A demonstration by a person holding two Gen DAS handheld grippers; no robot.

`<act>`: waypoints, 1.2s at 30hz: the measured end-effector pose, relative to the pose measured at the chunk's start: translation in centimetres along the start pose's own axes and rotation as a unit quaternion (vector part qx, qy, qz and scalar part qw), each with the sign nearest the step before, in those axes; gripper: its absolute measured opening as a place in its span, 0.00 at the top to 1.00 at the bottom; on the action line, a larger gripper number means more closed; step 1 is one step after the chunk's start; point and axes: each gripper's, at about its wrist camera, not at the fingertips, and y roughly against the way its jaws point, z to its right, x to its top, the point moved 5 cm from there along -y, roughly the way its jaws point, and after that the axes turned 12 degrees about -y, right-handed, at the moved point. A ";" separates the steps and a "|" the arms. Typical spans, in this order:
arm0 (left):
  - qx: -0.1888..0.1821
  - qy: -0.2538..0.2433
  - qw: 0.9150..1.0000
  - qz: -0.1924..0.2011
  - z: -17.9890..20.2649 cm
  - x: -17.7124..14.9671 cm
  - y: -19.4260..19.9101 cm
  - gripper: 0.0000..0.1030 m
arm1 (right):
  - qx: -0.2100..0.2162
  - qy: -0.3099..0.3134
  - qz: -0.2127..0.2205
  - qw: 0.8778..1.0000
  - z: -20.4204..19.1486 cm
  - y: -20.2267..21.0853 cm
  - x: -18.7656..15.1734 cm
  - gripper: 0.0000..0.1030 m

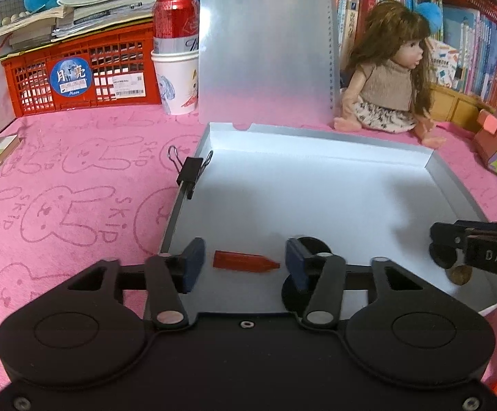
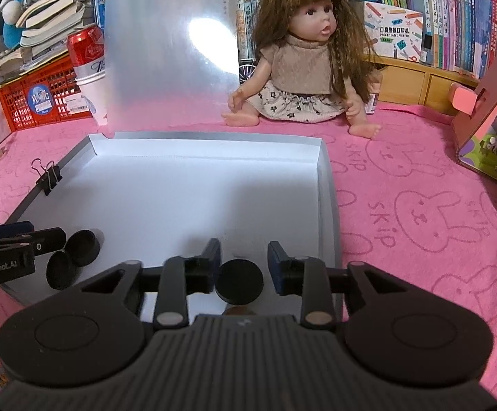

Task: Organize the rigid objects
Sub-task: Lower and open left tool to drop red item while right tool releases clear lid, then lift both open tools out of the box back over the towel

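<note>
1. Our left claw (image 1: pixel 243 263) stands apart over the near end of the white tray (image 1: pixel 317 185); the red crayon (image 1: pixel 245 261) lies on the tray floor between its pads, touching neither.
2. Our right claw (image 2: pixel 243 267) is apart too, a black disc (image 2: pixel 239 281) lying free between its fingers.
3. Two more black discs (image 2: pixel 73 255) sit by the tray's near left corner.
4. A binder clip (image 1: pixel 190 171) grips the tray's left wall.
5. A doll (image 2: pixel 303 54) sits on the pink tabletop (image 1: pixel 77 171) behind.
</note>
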 end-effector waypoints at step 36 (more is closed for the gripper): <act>-0.033 -0.026 0.996 0.082 3.0 -3.3 11.1 0.22 | 0.048 0.061 0.096 0.992 -0.3 10.1 -4.2 0.15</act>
